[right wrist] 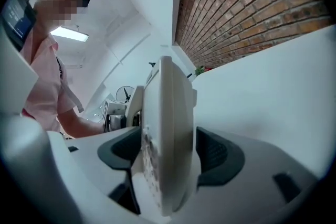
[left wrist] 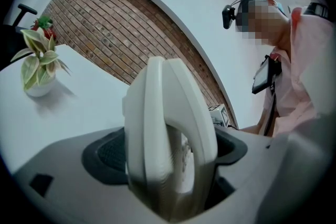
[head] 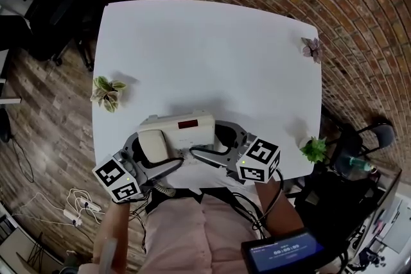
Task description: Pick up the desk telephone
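A cream desk telephone (head: 176, 128) with its handset on the left is at the front edge of the white table (head: 212, 54). My left gripper (head: 151, 154) has the handset end between its jaws. In the left gripper view both dark pads (left wrist: 105, 157) lie against the telephone (left wrist: 168, 113), so that gripper (left wrist: 170, 162) is shut on it. My right gripper (head: 212, 143) takes the other end. In the right gripper view the telephone (right wrist: 170, 113) stands edge-on, keypad towards the person, and fills the gap between the pads (right wrist: 218, 157) of the gripper (right wrist: 168, 162). Whether it rests on the table is hidden.
A variegated pot plant (head: 108, 92) stands at the table's left edge, a small purple one (head: 313, 48) at the far right corner, a green one (head: 314, 149) at the right front corner. The coiled cord (head: 164, 190) hangs off the front edge. A brick wall lies beyond.
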`<state>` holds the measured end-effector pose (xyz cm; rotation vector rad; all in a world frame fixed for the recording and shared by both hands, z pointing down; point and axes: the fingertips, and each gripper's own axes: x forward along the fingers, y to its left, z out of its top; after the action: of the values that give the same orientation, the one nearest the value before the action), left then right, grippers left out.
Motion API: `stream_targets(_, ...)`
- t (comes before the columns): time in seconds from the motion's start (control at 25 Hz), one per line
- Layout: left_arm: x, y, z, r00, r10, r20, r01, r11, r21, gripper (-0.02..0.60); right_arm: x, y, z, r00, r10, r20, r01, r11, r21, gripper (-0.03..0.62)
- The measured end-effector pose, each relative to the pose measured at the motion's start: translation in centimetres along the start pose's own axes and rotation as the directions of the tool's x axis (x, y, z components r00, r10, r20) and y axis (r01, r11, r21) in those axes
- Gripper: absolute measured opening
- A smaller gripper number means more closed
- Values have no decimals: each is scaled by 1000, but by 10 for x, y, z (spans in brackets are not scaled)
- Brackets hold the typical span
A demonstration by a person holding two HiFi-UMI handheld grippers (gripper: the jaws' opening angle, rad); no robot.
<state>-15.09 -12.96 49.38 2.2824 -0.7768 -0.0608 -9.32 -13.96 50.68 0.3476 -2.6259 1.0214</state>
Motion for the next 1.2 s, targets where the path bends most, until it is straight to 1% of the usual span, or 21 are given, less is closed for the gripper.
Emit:
stream_targets(0.08,1,-1,0,1000,3,-12,-3,1000,4,466,-1,0,4,1000,-13,24,12,1000,16,305)
stream_targets(0.16,2,-2,-1,1000,7,-22,-6,1000,8,465,-2,-1,6,999,-30,33,29,999,34,288)
stream_targets(0.36,3,-7,-3,999,19,-39,-19,1000,1,462,-6,0,1,998,-56,1,56,997,57,287)
stream_targets(0.52,5,-17,-1,999,14,-53,-15,1000,-8,462,-15,6,2,998,-61,22,59,995,74,285)
stream_targets(0.68,6,-30,6,998,15,-64,-15,1000,2,462,-26,14,10,997,-68,40,65,996,55,285)
stream_targets(0.92,4,-62,31,999,15,-47,-14,1000,11,462,-48,38,32,994,-63,90,58,997,50,285)
stream_targets(1.2,4,-108,67,998,20,-53,-17,998,60,462,-82,70,67,988,-63,138,62,998,12,287)
